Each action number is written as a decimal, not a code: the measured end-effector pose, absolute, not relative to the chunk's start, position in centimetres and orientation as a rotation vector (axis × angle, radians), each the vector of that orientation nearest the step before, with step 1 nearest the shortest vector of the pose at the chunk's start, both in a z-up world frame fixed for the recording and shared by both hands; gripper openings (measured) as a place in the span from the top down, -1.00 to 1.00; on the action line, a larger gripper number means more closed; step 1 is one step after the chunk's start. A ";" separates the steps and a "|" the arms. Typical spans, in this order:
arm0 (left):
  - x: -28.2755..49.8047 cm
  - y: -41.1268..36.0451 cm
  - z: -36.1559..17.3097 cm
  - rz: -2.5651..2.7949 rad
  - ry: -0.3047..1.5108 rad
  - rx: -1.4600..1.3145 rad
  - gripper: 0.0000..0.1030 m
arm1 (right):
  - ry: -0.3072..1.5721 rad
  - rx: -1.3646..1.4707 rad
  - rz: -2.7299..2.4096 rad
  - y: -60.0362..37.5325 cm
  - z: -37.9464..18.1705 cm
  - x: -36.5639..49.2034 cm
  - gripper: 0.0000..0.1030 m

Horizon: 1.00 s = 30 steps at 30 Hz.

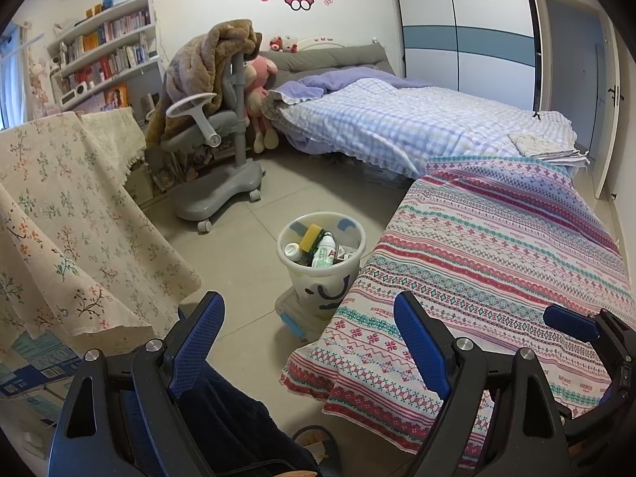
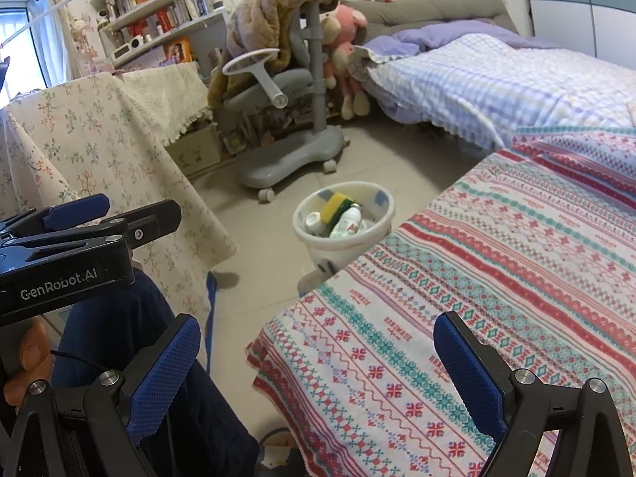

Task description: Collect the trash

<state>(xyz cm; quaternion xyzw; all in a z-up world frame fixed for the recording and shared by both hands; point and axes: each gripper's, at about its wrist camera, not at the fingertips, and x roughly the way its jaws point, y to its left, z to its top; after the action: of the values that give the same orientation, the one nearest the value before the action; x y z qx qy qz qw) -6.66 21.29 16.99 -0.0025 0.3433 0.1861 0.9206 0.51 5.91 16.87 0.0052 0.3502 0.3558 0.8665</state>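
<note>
A white plastic trash bin stands on the tiled floor beside the patterned table; it also shows in the right wrist view. It holds a yellow-green sponge, a white bottle, a small white jar and a small carton. My left gripper is open and empty, held above the floor near the table corner. My right gripper is open and empty over the patterned tablecloth's near edge. The left gripper also appears at the left of the right wrist view.
A grey wheeled chair draped with a brown blanket stands behind the bin. A floral cloth covers furniture at left. A bed with a blue checked quilt lies at the back. A bookshelf is at far left.
</note>
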 end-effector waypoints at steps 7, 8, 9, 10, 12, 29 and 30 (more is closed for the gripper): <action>-6.6 21.2 16.9 0.383 0.704 -0.005 -0.73 | 0.734 0.013 0.746 5.9 16.9 0.5 -0.91; -6.6 21.2 16.9 0.383 0.705 -0.005 -0.73 | 0.734 0.013 0.746 5.9 16.8 0.5 -0.91; -6.6 21.2 16.9 0.383 0.705 -0.005 -0.73 | 0.734 0.011 0.745 5.9 16.8 0.5 -0.91; -6.6 21.2 16.9 0.382 0.705 -0.005 -0.73 | 0.734 0.011 0.745 5.9 16.8 0.5 -0.91; -6.6 21.1 16.9 0.383 0.704 -0.004 -0.73 | 0.735 0.013 0.747 5.9 16.7 0.5 -0.91; -6.6 20.9 16.9 0.384 0.706 -0.005 -0.73 | 0.739 0.011 0.747 5.8 16.6 0.4 -0.91; -6.6 20.9 16.9 0.384 0.706 -0.005 -0.73 | 0.739 0.011 0.746 5.8 16.6 0.4 -0.91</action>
<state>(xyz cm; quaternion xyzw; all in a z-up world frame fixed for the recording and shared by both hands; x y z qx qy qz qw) -6.64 20.86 16.86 -0.0025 0.3436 0.1869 0.9203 0.39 5.82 16.56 0.0053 0.3527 0.3563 0.8652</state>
